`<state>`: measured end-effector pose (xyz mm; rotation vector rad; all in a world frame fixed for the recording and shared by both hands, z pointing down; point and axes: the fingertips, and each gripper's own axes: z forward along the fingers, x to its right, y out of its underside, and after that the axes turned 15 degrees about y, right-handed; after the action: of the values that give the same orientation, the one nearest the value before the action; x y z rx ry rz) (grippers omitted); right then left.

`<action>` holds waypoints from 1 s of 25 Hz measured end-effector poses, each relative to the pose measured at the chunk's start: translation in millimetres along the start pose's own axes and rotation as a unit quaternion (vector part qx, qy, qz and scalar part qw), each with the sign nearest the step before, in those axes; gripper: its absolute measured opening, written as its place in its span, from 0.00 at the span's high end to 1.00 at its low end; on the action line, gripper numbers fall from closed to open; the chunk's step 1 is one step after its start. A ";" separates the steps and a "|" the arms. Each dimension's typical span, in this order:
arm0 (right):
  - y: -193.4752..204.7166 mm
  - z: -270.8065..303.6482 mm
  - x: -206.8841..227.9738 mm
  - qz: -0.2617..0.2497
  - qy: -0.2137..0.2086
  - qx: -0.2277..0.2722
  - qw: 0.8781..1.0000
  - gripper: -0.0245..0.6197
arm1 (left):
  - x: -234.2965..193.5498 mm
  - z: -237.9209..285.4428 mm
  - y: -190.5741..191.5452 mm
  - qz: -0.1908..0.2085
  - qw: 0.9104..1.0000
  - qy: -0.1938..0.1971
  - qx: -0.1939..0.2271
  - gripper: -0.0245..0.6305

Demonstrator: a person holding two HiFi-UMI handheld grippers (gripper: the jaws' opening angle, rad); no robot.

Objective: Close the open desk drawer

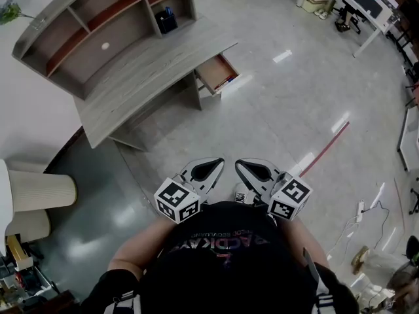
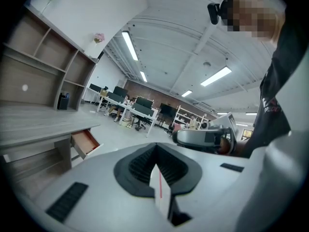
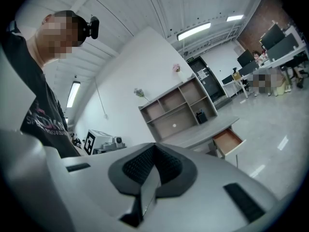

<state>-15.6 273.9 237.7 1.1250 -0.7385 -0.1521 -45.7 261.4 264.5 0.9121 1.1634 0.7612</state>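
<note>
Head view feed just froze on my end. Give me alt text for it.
The drawer stands open under the right end of a grey desk with a shelf unit on top. The left tool and right tool are shut and empty, side by side close to the person's body, well short of the drawer.

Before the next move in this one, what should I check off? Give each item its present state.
1. The drawer stands open, front facing the floor space: ok.
2. The left hand-held gripper is shut and empty: ok.
3. The right hand-held gripper is shut and empty: ok.
4. Either one is close enough to push the drawer: not ok, both are well away from the desk.
5. Nothing sticks up out of the drawer: cannot tell.
</note>
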 end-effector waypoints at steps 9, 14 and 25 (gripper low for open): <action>-8.8 -6.0 9.6 0.010 -0.038 0.008 0.999 0.94 | 7.1 5.7 2.9 0.001 1.000 -0.025 0.009 0.95; -5.7 -5.7 16.0 0.001 -0.054 -0.010 0.999 0.94 | 10.0 11.9 3.3 0.004 0.999 -0.041 0.011 0.95; -15.0 -15.3 36.1 0.015 -0.105 -0.015 0.994 0.94 | 10.2 28.7 9.4 -0.008 0.995 -0.098 0.022 0.95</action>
<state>24.6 262.1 238.0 1.0781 -0.9360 -0.2579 -15.8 268.8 272.6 0.9895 1.0155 0.6199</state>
